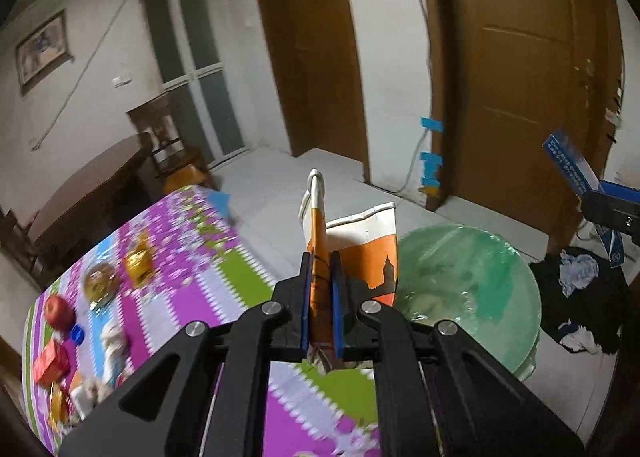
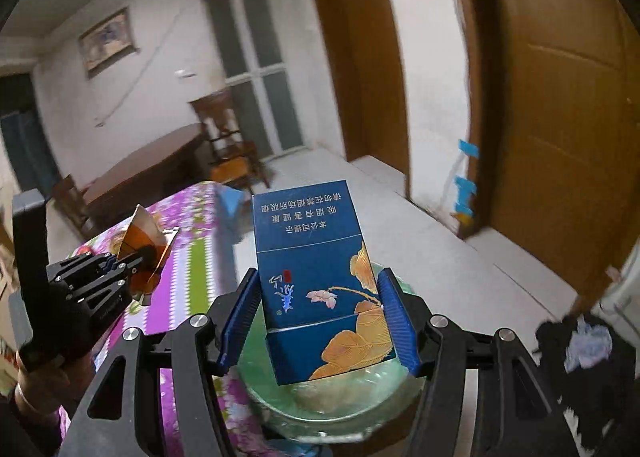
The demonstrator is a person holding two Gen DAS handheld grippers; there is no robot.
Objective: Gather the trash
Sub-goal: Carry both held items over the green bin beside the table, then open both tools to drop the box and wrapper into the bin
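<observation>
- Left wrist view: left gripper [image 1: 321,293] clamped tight on a flattened orange-and-white paper cup [image 1: 356,249].
- Right gripper [image 2: 320,317] half-wide, pads pinching a blue cigarette box [image 2: 316,277] above the green-lined bin [image 2: 340,405].

Open bin [image 1: 472,281] mouth unobstructed; table [image 1: 224,269] edge just left, dark clothes heap [image 1: 580,297] right, bare floor [image 1: 280,193] beyond.

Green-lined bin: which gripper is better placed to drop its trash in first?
Right, probably. The right gripper holds the blue box directly above the bin. The left gripper pinches a flattened paper cup at the tablecloth edge, beside the bin.
</observation>
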